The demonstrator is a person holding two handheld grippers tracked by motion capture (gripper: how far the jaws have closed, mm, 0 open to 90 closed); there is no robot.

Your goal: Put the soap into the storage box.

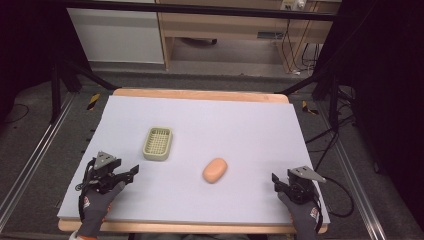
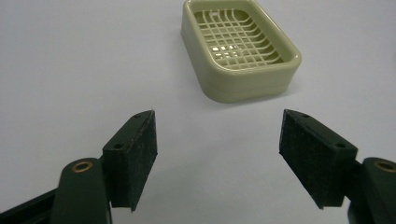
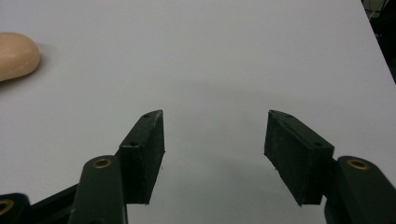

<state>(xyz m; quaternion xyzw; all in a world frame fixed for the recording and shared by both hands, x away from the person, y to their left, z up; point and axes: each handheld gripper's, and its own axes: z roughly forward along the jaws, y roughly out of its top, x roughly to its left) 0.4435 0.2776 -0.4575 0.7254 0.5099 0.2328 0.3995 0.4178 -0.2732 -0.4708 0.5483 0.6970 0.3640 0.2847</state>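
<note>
Your two gloved hands sit at the near edge of the table (image 1: 200,210), one at each corner, each holding a gripper that points inward over the table.

Your left gripper (image 1: 134,172) lies low by the near left corner. Its fingers (image 2: 135,154) are released, with a gap between them and nothing inside. Look along them in the left gripper view and you see the soap dish (image 2: 240,51) straight ahead, a little way off and not touching. It is pale green, with a grid bottom, and it sits flat on the table.

Your right gripper (image 1: 276,181) lies low by the near right corner. Its fingers (image 3: 144,154) are released too, and they hold nothing. The soap (image 1: 215,170) is a peach oval lying flat near the middle of the table. It is well apart from these fingers, off to their left side in the right gripper view (image 3: 16,53). The soap lies just right of the soap dish (image 1: 158,143) and a bit nearer to you, not touching it.
</note>
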